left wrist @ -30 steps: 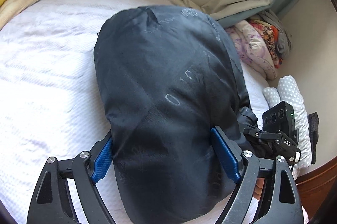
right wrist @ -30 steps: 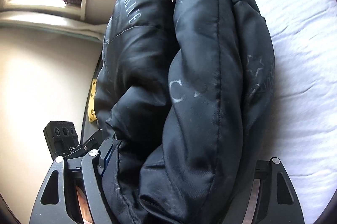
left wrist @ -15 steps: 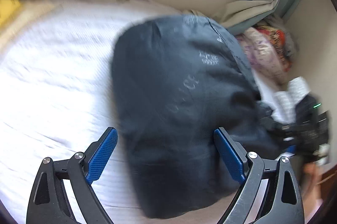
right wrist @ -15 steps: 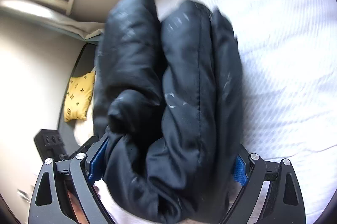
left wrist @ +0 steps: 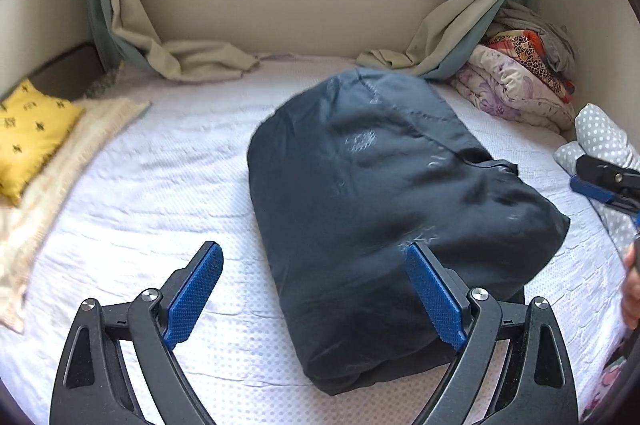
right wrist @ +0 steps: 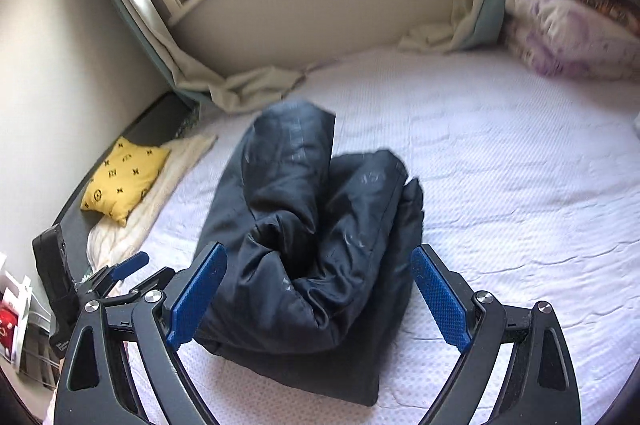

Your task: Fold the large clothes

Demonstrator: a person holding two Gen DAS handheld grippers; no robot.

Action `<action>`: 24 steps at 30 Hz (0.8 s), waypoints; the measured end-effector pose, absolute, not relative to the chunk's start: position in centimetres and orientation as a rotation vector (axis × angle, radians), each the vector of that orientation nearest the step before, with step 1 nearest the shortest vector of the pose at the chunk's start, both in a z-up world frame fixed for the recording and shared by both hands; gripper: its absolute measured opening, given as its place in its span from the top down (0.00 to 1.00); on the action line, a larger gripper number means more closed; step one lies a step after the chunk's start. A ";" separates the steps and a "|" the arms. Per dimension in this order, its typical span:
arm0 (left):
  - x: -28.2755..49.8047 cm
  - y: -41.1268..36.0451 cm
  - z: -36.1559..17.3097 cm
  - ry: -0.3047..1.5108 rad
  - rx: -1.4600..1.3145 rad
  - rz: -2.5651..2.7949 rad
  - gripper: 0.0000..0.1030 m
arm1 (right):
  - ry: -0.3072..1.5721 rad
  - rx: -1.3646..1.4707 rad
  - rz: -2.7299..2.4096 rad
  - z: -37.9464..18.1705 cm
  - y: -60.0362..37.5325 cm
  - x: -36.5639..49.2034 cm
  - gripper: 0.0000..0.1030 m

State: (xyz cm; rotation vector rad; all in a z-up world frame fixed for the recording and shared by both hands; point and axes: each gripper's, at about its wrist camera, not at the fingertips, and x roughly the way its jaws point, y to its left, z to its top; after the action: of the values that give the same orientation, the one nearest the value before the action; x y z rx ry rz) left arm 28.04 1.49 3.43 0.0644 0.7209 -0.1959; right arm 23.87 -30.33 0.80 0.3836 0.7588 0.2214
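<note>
We note both sets of fingers, left gripper (left wrist: 314, 297) and right gripper (right wrist: 320, 299), now apart and lifted off the folded jacket (left wrist: 384, 193); it rests on the bed (left wrist: 160, 185), fold looks finished.

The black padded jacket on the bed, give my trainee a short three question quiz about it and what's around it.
1. True or false: the left claw is clamped on the folded black padded jacket.
2. What does the jacket lie on?
A. white textured bedspread
B. wooden floor
C. metal rack
3. What colour is the small patterned cushion at the bed's edge?

Key:
1. False. Both the left and the right claw stand open, pads off the fabric.
2. A
3. Yellow
</note>
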 end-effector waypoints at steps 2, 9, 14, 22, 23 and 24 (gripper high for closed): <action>26.8 0.9 4.4 0.688 0.105 -0.172 0.07 | 0.731 0.370 0.210 1.8 -30.1 22.9 0.10; 20.2 -1.4 6.2 0.597 0.237 -0.089 0.00 | 0.692 0.300 0.204 2.9 -26.7 18.8 0.07; 16.3 -1.6 5.3 0.647 0.196 -0.085 0.00 | 0.681 0.257 0.161 2.1 -25.2 14.7 0.00; 11.9 -1.1 3.8 0.674 0.139 -0.045 0.00 | 0.766 0.166 0.103 -0.1 -23.5 10.9 0.00; 11.3 -1.0 3.6 0.670 0.137 -0.031 0.00 | 0.774 0.163 0.098 -0.4 -23.3 10.6 0.00; 11.0 -1.1 3.6 0.665 0.137 -0.024 0.00 | 0.781 0.168 0.096 -0.8 -23.2 10.2 0.00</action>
State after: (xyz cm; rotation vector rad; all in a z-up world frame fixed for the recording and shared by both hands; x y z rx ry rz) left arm 11.00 -1.05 3.58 0.1371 0.6654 -0.0236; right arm 10.15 -23.22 -0.79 0.1682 0.7812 0.0957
